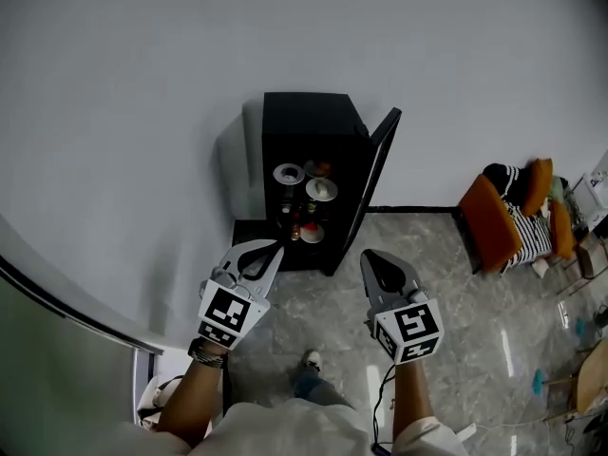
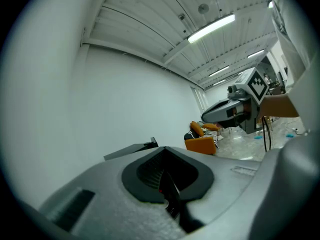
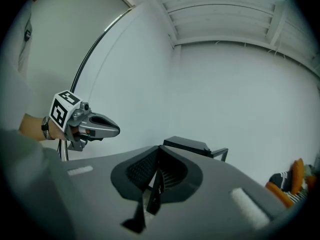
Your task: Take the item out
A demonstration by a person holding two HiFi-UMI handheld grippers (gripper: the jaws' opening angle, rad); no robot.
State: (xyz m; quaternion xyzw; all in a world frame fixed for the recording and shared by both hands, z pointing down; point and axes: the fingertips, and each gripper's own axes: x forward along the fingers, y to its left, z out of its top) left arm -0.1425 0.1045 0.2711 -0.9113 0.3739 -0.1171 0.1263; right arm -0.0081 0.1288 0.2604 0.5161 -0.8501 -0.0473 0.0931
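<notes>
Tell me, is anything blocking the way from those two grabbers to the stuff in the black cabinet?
Nothing visible. The cabinet door stands open, and only bare floor lies between the left gripper, the right gripper and the dishes on its shelves.

Left claw (image 1: 275, 248) and right claw (image 1: 369, 256) held out side by side, both closed.
Each points forward almost level, jaws pressed together with nothing between them; the left forearm (image 1: 188, 389) and right forearm (image 1: 411, 399) reach out from the body.

Head view looks steeply down from overhead; the small black open-door cabinet (image 1: 309, 150) sits far off, frame centre. Both gripper views face level, sharing that cabinet.
</notes>
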